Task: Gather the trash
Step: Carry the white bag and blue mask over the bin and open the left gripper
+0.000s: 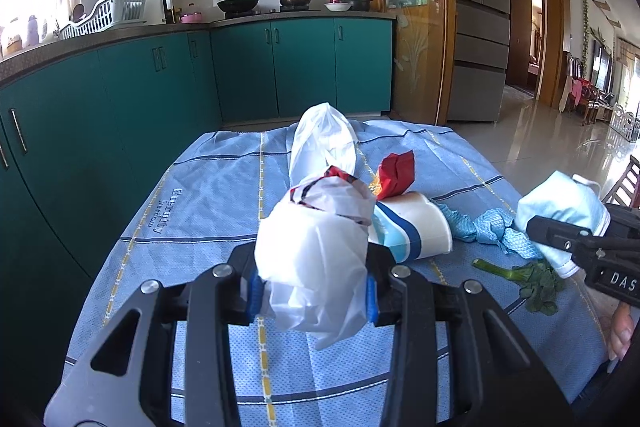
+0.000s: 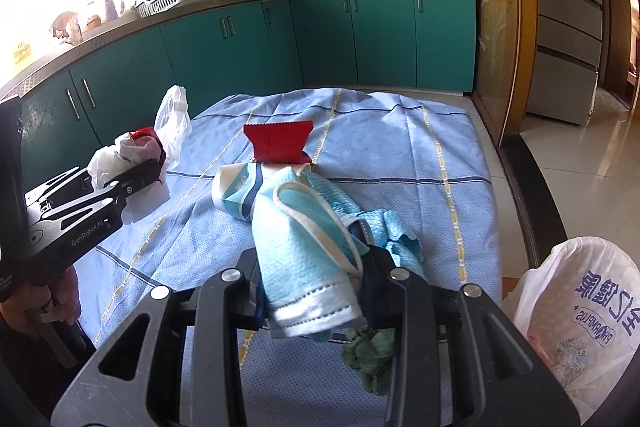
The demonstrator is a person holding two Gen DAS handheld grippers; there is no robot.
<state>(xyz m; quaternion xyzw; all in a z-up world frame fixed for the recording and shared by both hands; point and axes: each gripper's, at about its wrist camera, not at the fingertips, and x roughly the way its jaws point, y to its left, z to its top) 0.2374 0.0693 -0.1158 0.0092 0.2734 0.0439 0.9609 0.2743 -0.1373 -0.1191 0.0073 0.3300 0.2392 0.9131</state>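
Trash is partly in hand: the left gripper (image 1: 312, 291) has its blue pads pressed on a crumpled white plastic wrapper with red and black print (image 1: 320, 235), held clear above the table, and the right gripper (image 2: 310, 291) is clamped on a pale blue disposable face mask with white edging (image 2: 304, 255), also lifted. Neither piece is binned yet; the likely target is the white printed plastic bag (image 2: 580, 311) standing open just beside the table's right edge, near the right gripper. Still lying on the blue checked tablecloth (image 1: 192, 195) are a tipped-over white paper cup with blue stripes (image 1: 416, 231), a red foil snack packet (image 1: 396, 175) touching its far side, a crumpled blue textured cloth (image 1: 496, 231), a wilted green leaf with stalk (image 1: 524, 279) and a loose thin white plastic bag (image 1: 324, 143) farther back. So most of the work seems left. The cup and cloth sit between the two grippers, close enough to be knocked. Teal cabinets (image 1: 240, 67) stand well behind.
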